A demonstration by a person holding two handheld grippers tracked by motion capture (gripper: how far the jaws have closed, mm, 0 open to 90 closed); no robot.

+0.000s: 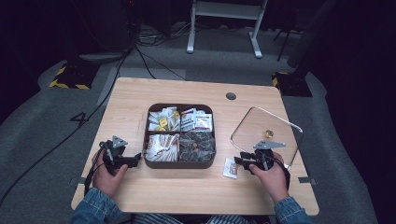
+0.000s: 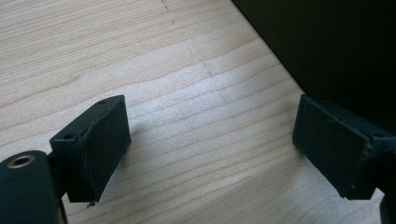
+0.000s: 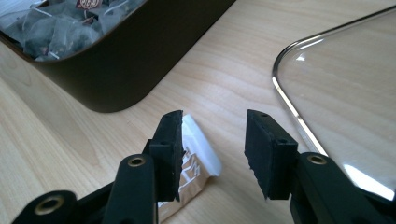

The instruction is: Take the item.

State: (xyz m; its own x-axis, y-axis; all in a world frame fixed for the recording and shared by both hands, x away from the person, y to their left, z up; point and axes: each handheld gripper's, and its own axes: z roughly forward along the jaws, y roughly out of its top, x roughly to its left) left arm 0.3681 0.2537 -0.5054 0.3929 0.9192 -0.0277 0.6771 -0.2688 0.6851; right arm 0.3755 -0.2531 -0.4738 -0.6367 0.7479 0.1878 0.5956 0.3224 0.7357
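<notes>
A dark brown tray (image 1: 180,164) with four compartments of packets and tea bags (image 1: 197,143) sits mid-table. My right gripper (image 1: 237,161) rests low by the tray's front right corner, jaws open. In the right gripper view (image 3: 212,140) a white and tan sachet (image 3: 198,149) lies flat on the wood, partly behind one jaw, with neither pad pressing on it. The same sachet (image 1: 229,168) lies just ahead of that hand in the high view. My left gripper (image 1: 135,160) stands open beside the tray's left wall (image 2: 336,46), with bare wood between its jaws (image 2: 210,144).
A clear glass lid (image 1: 266,126) with a gold knob (image 1: 269,133) lies flat on the table to the right of the tray; its rounded edge (image 3: 299,116) runs close to my right gripper. A round cable hole (image 1: 230,96) is near the far edge.
</notes>
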